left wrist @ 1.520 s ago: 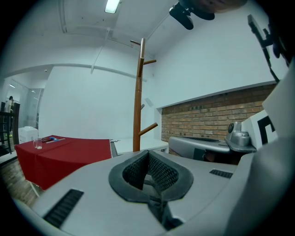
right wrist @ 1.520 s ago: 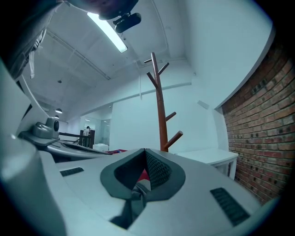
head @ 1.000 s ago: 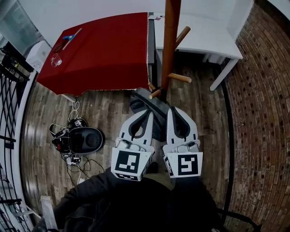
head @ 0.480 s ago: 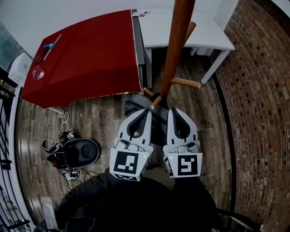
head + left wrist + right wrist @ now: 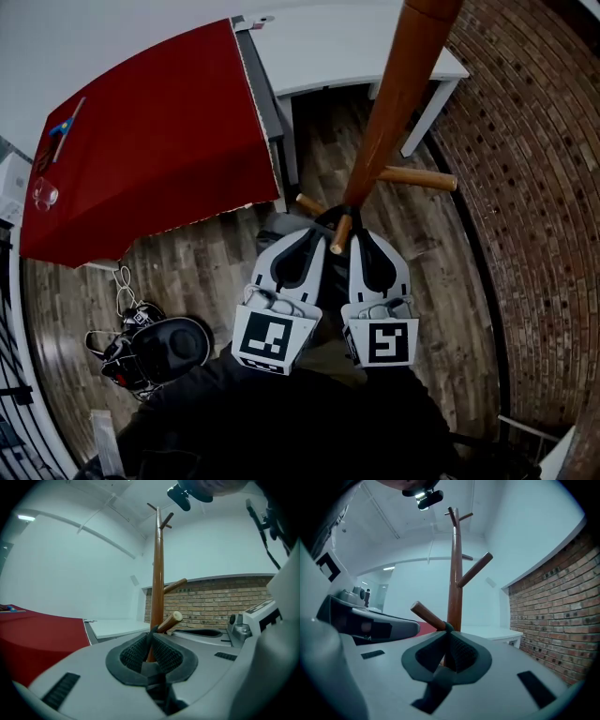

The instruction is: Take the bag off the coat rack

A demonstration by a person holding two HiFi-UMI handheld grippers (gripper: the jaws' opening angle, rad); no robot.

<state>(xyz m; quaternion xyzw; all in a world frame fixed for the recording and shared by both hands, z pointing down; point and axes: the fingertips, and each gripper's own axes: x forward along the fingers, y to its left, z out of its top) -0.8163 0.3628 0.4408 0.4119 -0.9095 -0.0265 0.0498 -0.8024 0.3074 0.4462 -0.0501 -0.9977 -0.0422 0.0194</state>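
A brown wooden coat rack (image 5: 398, 103) rises at the upper right. A short lower peg (image 5: 340, 234) points toward me, with the bag's dark strap (image 5: 328, 217) looped over it. The dark grey bag (image 5: 281, 225) hangs below, mostly hidden under my grippers. My left gripper (image 5: 314, 236) and right gripper (image 5: 361, 236) sit side by side at the peg's end. In the left gripper view the strap (image 5: 151, 637) runs from the left gripper (image 5: 151, 643) up to the peg (image 5: 169, 620). The jaws are starting to open, pads still on the strap. The right gripper (image 5: 447, 644) is shut on the strap (image 5: 448, 628).
A table under a red cloth (image 5: 141, 150) stands at the left and a white table (image 5: 347, 47) behind the rack. A brick wall (image 5: 525, 187) runs along the right. A black device with tangled cables (image 5: 159, 347) lies on the wooden floor (image 5: 216, 262) at the lower left.
Both grippers have come up to the pole, and their tips are now level with the end of the lower peg. Less of the bag shows between them.
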